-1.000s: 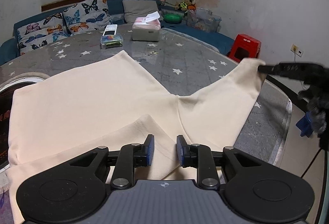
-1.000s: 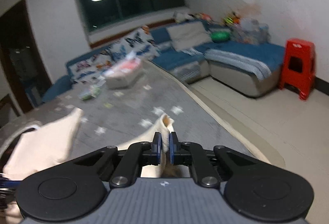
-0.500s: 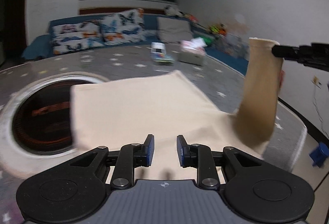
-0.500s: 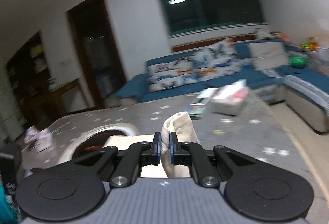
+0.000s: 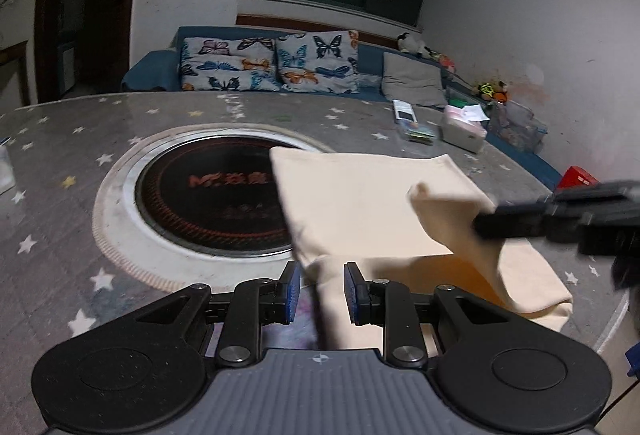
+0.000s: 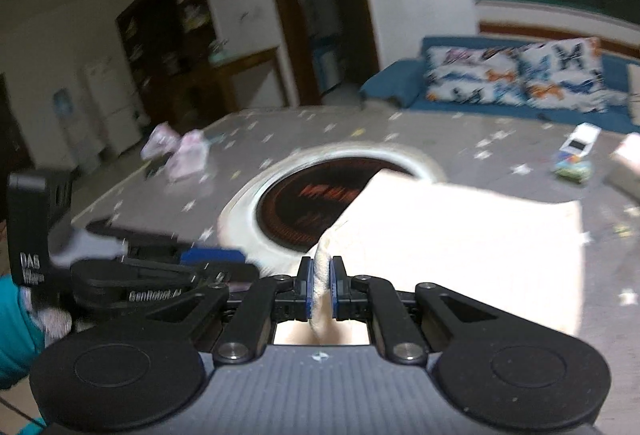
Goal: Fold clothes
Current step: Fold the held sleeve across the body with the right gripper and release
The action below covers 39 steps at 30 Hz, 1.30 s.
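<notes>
1. Lying on the grey star-patterned tabletop [image 5: 168,115], the cream garment [image 5: 360,203] covers the right edge of the round dark inset [image 5: 208,195] at the tabletop's middle, so part of the red lettering in that inset is hidden.
2. The left tool [image 5: 319,291] has its blue pads apart with a hanging fold of the cream cloth between them; whether either pad presses the cloth cannot be told, since the tool's body cuts off the fold lower down.
3. The right tool [image 6: 320,287] has its pads together, clamped on a thin bunched edge of the garment; beneath the pads the cloth disappears behind the tool's body.
4. In the left wrist view the right tool enters from the right as a blurred black bar, lifting one corner of the garment off the tabletop; its fingertips are buried in the cloth.
5. In the right wrist view everything is motion-blurred: the left tool at the lower left is smeared, and a teal sleeve [image 6: 16,331] is cut off by the frame.
6. A tissue box [image 5: 464,129] and a small flat box [image 5: 412,123] sit far across the tabletop; their details are hard to read.
</notes>
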Available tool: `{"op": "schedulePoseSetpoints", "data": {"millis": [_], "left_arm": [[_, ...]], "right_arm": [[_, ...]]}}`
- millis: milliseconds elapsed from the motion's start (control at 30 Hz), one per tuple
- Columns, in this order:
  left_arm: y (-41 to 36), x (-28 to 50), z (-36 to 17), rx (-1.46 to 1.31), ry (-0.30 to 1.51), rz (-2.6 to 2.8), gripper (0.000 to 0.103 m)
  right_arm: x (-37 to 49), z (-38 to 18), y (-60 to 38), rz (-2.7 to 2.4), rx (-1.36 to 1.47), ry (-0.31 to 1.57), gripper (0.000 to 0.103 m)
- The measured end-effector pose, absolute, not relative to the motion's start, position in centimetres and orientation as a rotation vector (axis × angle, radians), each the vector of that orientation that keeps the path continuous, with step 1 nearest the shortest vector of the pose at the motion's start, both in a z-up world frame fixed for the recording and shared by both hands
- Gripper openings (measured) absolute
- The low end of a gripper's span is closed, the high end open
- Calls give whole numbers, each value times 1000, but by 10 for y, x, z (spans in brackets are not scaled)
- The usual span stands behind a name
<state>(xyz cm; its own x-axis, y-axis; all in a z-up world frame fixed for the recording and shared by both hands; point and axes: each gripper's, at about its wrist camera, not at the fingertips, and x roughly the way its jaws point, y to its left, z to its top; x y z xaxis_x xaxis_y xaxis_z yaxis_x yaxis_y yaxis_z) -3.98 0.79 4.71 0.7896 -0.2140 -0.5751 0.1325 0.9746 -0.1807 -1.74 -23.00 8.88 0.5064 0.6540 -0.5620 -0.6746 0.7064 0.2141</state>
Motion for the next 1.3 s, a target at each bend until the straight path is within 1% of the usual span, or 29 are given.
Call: {"op": "schedulePoseSetpoints", "data": {"millis": [167,267,433,567,700,900,1033,1167,1300], "left_arm": [[10,-40,46,-133,640,-188,26],[4,-39,48,-126,638,-205,26],[-11,-39,49,-100,635,-253,26],[-27,-37,49,-79,633,-308,26],[-46,-31,45,-55,645,-357,26],[-59,-21,31,-21,692,-362,25],[-55,-19,30,-18,705,-348,25],[-57,-16,37,-25,682,-350,25],[-62,-6,37,-24,677,-346,25]], "right_arm": [[-21,68,-216,845,-33,707,8],[-24,68,-223,854,-23,707,10],[-31,78,-256,813,-47,697,11],[-34,75,-292,717,-55,724,11],[-33,63,-328,603,-47,766,11],[-27,41,-350,515,-53,833,11],[-25,50,-353,518,-75,806,11],[-10,61,-346,522,-82,748,11],[10,56,-335,532,-83,730,11]]}}
